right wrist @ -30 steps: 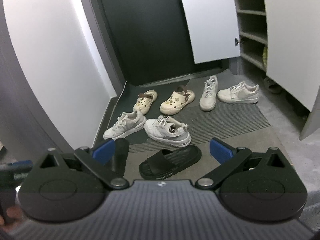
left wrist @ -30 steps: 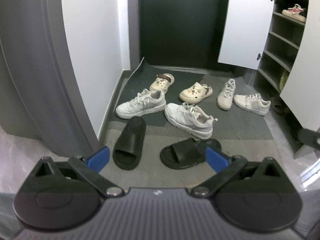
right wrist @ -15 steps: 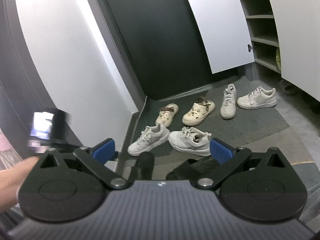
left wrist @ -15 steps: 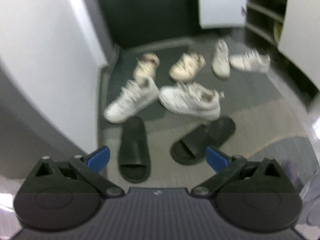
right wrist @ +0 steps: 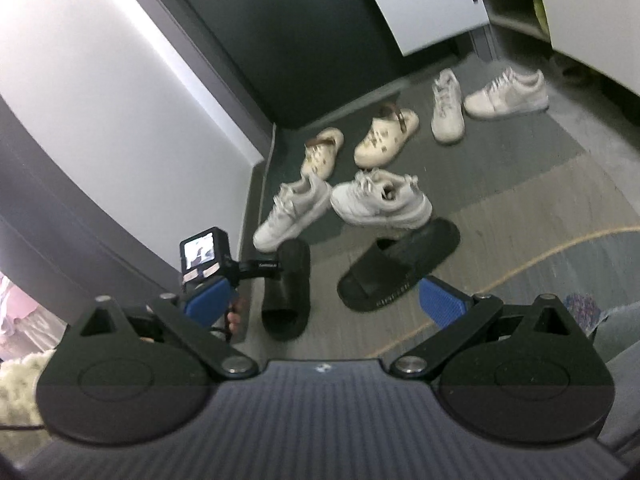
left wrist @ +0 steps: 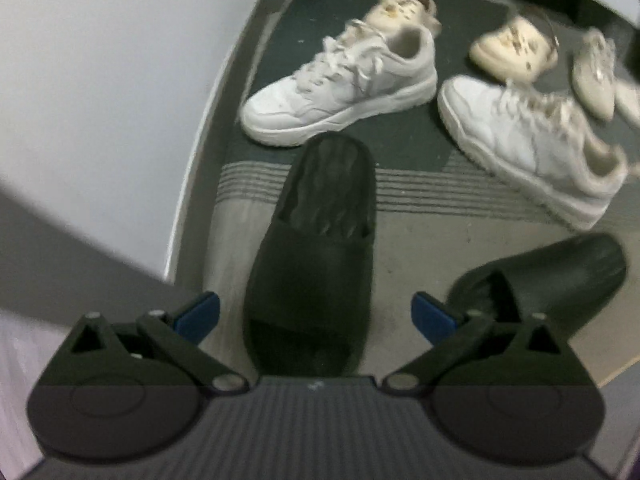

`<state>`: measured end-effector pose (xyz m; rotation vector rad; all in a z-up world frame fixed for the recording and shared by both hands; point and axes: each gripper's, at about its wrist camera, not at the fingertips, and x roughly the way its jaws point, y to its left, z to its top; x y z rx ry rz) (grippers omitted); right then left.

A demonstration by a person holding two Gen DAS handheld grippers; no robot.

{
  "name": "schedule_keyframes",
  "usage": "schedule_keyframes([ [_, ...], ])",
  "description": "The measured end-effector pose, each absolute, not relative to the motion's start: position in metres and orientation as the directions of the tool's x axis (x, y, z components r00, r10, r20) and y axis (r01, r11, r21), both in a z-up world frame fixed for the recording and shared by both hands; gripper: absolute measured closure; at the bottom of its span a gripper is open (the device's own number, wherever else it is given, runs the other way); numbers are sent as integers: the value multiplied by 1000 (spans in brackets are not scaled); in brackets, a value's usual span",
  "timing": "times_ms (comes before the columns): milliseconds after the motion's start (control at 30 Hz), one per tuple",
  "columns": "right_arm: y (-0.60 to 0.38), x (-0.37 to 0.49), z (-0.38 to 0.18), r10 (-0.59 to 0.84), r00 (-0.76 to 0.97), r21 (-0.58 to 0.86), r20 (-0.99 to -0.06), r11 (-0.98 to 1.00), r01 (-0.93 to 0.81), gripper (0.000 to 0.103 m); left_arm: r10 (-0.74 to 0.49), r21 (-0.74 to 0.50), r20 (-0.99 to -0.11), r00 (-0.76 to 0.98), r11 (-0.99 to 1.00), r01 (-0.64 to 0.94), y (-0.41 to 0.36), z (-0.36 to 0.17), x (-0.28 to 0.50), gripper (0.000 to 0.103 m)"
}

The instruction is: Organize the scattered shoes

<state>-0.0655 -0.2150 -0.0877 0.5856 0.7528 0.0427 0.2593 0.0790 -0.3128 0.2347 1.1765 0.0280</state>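
A black slide (left wrist: 316, 248) lies on the doormat (left wrist: 420, 248) at the near left, its open heel end pointing far, framed between the spread blue pads of the left gripper (left wrist: 316, 316), which hangs just above its toe end with its tongs wide and nothing in them. Its mate, a second black slide (left wrist: 560, 276), lies tilted to the right, partly behind the right-hand pad. Just beyond the first slide sits a white sneaker (left wrist: 344, 88), its side nearly touching the slide's end; another white sneaker (left wrist: 536, 148) lies to the right of it. Farther off are two cream clogs (right wrist: 386, 136), and beyond them, at the far right, a pair of pale low sneakers (right wrist: 504, 96) near the open cabinet door (right wrist: 420, 0). The right gripper (right wrist: 322, 304) hovers higher and farther back, tongs also wide and empty, looking down on the whole scatter.
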Motion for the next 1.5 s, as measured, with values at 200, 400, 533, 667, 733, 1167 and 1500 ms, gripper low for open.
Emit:
schedule_keyframes([
  [200, -210, -47, -105, 243, 679, 499, -692, 841, 208, 0, 156, 209, -926, 345, 970, 123, 65, -370, 280, 0],
  [400, -205, -34, -119, 207, 632, 438, -747, 868, 234, 0, 187, 207, -926, 328, 978, 28, 74, -408, 297, 0],
  [533, -207, -32, -124, 195, 615, 421, -764, 873, 246, 0, 171, 192, -920, 353, 981, 26, 78, -413, 299, 0],
  [667, -204, -33, -123, 205, 615, 424, -761, 875, 233, 0, 170, 191, -916, 364, 981, 24, 78, -410, 296, 4],
  [733, -205, -33, -122, 214, 619, 436, -756, 870, 231, 0, 189, 213, -913, 362, 977, 28, 72, -408, 291, 7],
  [1167, -204, -52, -102, 348, 669, 589, -656, 791, 167, 0, 132, 145, -927, 350, 989, 11, 39, -367, 192, 17],
  [1500, -195, -65, -85, 384, 686, 598, -617, 796, 92, 0, 74, 105, -955, 288, 990, 93, 24, -376, 89, 16],
])
